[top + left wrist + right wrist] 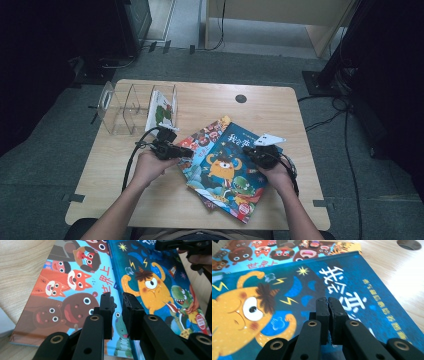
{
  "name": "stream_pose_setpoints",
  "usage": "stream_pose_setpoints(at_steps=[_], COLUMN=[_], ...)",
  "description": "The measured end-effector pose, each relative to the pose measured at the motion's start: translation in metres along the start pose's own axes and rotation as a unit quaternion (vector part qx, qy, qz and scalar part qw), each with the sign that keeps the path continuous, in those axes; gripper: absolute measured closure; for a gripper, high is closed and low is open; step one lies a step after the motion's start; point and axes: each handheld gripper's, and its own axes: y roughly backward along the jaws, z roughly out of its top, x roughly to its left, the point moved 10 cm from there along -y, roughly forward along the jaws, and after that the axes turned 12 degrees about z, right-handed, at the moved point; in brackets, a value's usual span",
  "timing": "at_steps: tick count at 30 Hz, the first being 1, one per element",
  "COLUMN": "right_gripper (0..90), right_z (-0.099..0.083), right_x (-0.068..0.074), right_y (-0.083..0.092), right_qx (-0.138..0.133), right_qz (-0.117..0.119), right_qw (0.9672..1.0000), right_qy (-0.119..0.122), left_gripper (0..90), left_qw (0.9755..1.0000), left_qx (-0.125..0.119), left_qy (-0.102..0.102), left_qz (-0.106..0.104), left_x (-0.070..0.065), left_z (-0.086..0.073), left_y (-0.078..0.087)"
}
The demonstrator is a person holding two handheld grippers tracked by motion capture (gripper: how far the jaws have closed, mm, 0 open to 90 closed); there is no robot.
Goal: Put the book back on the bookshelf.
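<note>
So the dark blue picture book with the yellow one-eyed monster [231, 172] sits on top of a light blue animal-cover book [202, 140], both lying flat mid-table. The right gripper [328, 302] rests over the blue cover around its 2 o'clock corner, jaws pressed together with nothing between them. The left gripper [117, 305] hovers where the two covers meet at 9 o'clock, jaws a narrow gap apart, gripping nothing. The clear acrylic book rack [131, 107] at 10 o'clock on the wooden table [280, 107] holds one green-and-white book [162, 111]. My guess: one shelved, two left.
</note>
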Motion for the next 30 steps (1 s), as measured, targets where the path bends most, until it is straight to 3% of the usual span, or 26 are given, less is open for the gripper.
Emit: stream_pose_setpoints(at_steps=[16, 30], right_gripper=[87.4, 87.3], right_z=[-0.017, -0.029], right_x=[-0.019, -0.039], right_y=[0.021, 0.036], right_qx=[-0.003, -0.013], right_qz=[-0.037, -0.061], right_qw=[0.999, 0.9966], right_qy=[-0.026, -0.054], left_gripper=[77.2, 78.5], left_qw=[0.9998, 0.9998], left_qx=[0.011, 0.017], left_qy=[0.013, 0.004], left_qz=[-0.009, -0.007], left_x=[0.002, -0.001], left_z=[0.005, 0.006], left_y=[-0.014, -0.02])
